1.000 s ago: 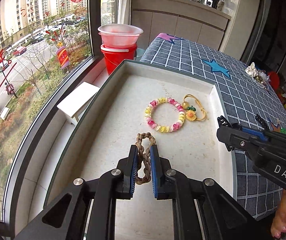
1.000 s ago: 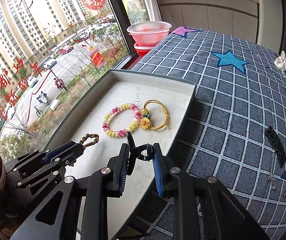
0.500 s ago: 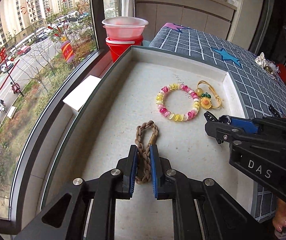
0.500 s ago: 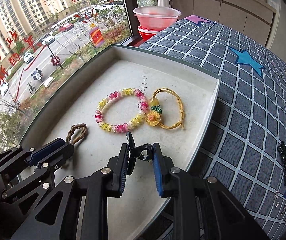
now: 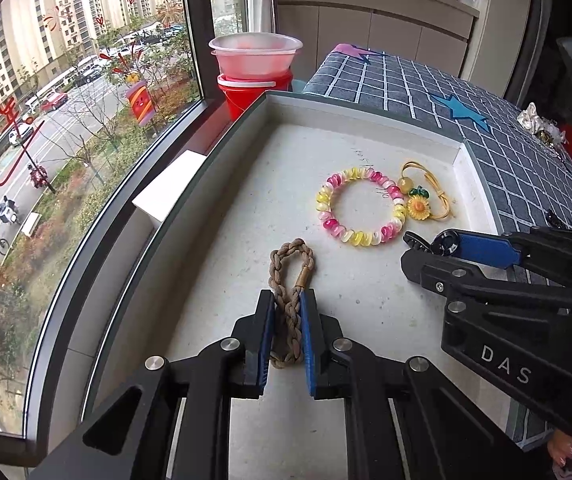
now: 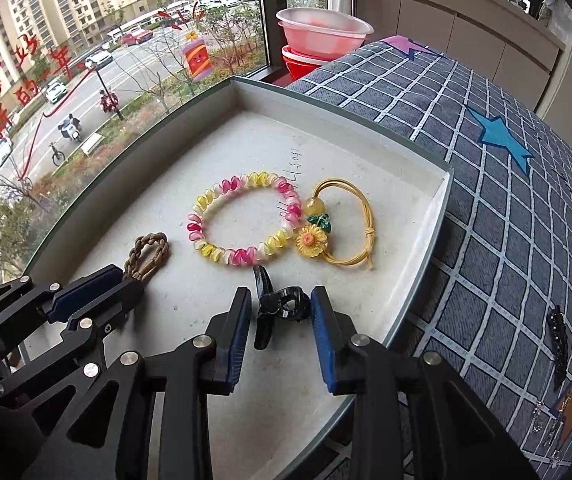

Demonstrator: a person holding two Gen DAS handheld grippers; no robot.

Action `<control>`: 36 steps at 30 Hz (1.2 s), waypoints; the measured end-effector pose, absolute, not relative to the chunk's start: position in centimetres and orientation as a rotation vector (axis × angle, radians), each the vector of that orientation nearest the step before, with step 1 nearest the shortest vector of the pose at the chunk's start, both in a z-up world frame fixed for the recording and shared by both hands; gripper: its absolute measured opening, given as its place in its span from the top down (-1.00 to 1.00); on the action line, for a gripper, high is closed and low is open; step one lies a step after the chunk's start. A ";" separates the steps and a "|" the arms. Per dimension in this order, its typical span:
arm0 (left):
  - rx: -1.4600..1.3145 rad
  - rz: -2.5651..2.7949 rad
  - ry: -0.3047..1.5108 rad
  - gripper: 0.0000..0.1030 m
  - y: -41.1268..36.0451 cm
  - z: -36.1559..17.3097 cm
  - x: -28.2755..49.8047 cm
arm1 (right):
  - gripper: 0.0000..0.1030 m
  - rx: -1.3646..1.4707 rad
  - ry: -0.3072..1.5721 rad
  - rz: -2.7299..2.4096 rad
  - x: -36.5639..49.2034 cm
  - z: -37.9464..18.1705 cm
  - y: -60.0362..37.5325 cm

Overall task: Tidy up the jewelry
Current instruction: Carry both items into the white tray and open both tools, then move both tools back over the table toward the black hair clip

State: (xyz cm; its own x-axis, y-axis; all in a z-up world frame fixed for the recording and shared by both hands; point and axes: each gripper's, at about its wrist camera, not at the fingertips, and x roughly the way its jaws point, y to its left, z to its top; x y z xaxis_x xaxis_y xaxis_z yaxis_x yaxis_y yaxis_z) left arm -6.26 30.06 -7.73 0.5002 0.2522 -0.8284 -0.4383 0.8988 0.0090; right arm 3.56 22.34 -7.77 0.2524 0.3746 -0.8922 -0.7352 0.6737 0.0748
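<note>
My left gripper (image 5: pixel 287 300) is shut on a brown braided hair tie (image 5: pixel 290 268), low over the floor of a white tray (image 5: pixel 365 114). My right gripper (image 6: pixel 282 300) is shut on a black hair clip (image 6: pixel 276 308), held over the tray's near right part. In the tray lie a pink-and-yellow spiral bracelet (image 6: pixel 242 220) and a yellow hair tie with a sunflower charm (image 6: pixel 335 232). The braided tie also shows in the right wrist view (image 6: pixel 148 254), and the clip in the left wrist view (image 5: pixel 429 242).
The tray sits between a window sill and a table with a blue checked cloth (image 6: pixel 505 208). Stacked pink and red bowls (image 5: pixel 256 68) stand behind the tray. A black hair clip (image 6: pixel 557 340) and small earrings (image 6: pixel 545 420) lie on the cloth at the right.
Both grippers have moved forward over the tray, closer to the bracelet and the yellow tie. Each still holds its item.
</note>
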 end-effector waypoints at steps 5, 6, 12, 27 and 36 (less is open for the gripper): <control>-0.210 0.427 0.959 0.59 30.0 -7.6 -6.2 | -0.21 -0.341 1.053 0.791 4.0 -6.9 21.9; -0.210 0.427 0.959 0.59 30.0 -7.6 -6.2 | -0.22 -0.317 1.052 0.793 4.2 -6.6 21.6; -0.174 0.461 0.890 -1.00 29.4 -6.0 -6.6 | -0.39 -0.202 1.021 0.779 5.4 -4.5 19.1; -0.120 0.339 0.807 -1.00 25.5 -2.2 -5.9 | -0.99 0.123 1.000 0.699 6.6 -2.9 8.7; -0.049 0.189 0.836 -1.00 18.5 -1.5 -3.1 | -0.99 0.303 0.942 0.566 7.0 -3.6 -1.1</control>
State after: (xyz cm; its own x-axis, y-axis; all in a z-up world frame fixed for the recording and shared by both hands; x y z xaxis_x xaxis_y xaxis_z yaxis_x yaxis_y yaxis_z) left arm -3.06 18.49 -1.50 0.6548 0.1477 -0.7412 -0.1859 0.9821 0.0314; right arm 6.97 -1.11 -3.61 0.4583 0.5794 -0.6740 -0.3233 0.8151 0.4808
